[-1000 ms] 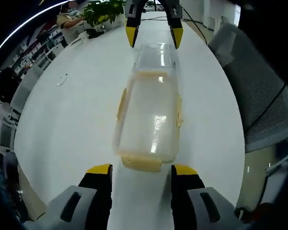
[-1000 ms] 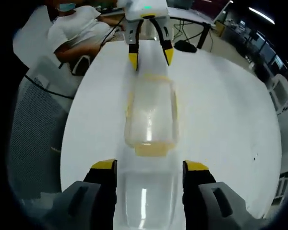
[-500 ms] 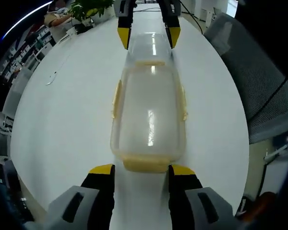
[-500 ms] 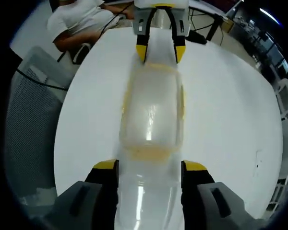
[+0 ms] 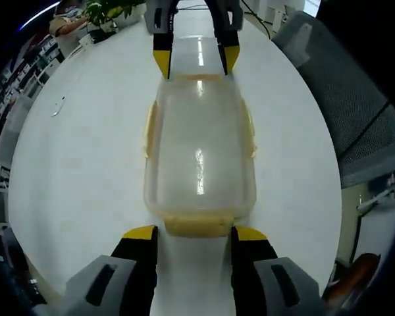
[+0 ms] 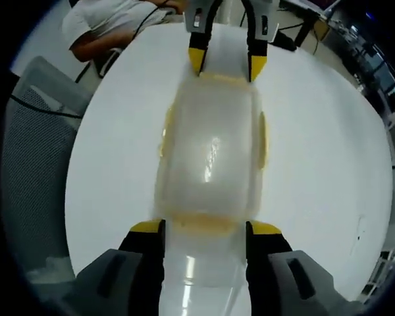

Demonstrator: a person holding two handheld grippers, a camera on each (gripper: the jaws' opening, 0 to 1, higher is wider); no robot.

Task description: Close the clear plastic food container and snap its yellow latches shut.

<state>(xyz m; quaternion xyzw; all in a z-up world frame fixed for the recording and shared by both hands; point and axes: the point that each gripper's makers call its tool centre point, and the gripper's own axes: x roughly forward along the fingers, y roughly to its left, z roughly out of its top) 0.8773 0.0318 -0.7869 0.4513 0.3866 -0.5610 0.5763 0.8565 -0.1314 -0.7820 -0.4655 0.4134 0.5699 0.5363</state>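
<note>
Container (image 5: 199,155) between 2 open tools; right gripper view adds seated person (image 6: 115,26)

Left hand-held gripper (image 5: 191,232) and right hand-held gripper (image 6: 201,227) face each other, jaws spread wide on both, gripping nothing.

Through the cloudy lid (image 5: 199,148) we cannot make out the food container's (image 6: 209,158) inside. In the right gripper view its side latches (image 6: 261,139) are smeared. A seated person (image 6: 115,26) is cut by the edge. The small object (image 5: 56,106) on the table (image 5: 85,171) is too tiny to name.
</note>
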